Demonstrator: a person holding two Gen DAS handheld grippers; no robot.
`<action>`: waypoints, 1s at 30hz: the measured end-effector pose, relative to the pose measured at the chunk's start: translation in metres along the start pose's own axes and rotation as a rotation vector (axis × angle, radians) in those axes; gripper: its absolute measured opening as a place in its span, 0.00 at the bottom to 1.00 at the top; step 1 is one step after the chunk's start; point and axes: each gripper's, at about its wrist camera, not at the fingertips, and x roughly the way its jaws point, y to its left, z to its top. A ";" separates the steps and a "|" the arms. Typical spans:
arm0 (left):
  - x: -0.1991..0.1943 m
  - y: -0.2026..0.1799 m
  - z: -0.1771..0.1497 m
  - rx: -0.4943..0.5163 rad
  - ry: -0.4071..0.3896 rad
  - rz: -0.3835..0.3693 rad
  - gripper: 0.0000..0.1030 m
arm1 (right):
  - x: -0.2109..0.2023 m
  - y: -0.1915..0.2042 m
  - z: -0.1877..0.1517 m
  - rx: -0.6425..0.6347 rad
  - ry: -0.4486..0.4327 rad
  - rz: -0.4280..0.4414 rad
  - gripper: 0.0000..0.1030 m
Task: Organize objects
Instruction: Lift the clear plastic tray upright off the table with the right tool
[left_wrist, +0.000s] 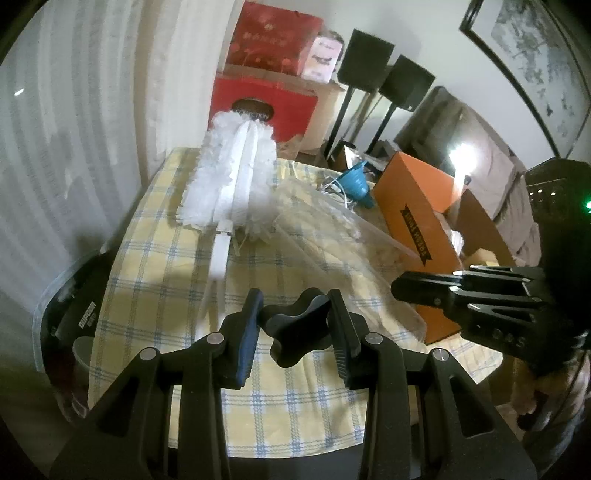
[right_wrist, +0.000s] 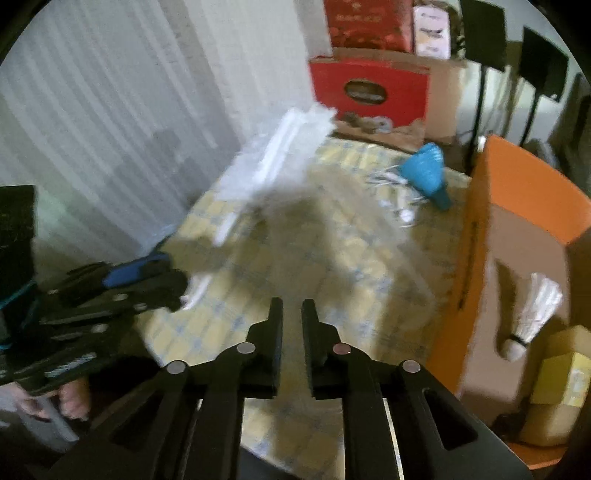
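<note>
My left gripper (left_wrist: 295, 325) is shut on a black lobed knob (left_wrist: 299, 332), held low over the near part of a table with a yellow checked cloth (left_wrist: 166, 258). A white feather duster (left_wrist: 232, 173) lies on the cloth ahead, and a clear plastic bag (left_wrist: 332, 229) lies to its right. My right gripper (right_wrist: 291, 310) hovers over the table's right side beside an open orange box (right_wrist: 517, 184). Its fingers are almost together with nothing between them. A white shuttlecock (right_wrist: 532, 317) and yellow boxes (right_wrist: 565, 376) sit inside the orange box.
A blue funnel (left_wrist: 356, 181) and white cables lie at the table's far side. Red cartons (left_wrist: 266, 107) and black speakers on stands (left_wrist: 369, 59) stand behind. A curtain (left_wrist: 74, 147) hangs to the left. A clear-lidded bin (left_wrist: 70, 314) sits beside the table's left edge.
</note>
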 end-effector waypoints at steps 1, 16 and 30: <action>0.000 0.000 -0.001 0.000 -0.001 0.001 0.32 | 0.002 -0.002 0.000 0.002 0.003 -0.015 0.49; 0.003 0.008 -0.004 -0.012 0.011 0.025 0.32 | 0.032 0.003 -0.005 -0.091 0.049 -0.183 0.75; 0.004 0.014 -0.006 -0.021 0.017 0.029 0.32 | 0.054 0.010 -0.005 -0.110 0.115 -0.169 0.62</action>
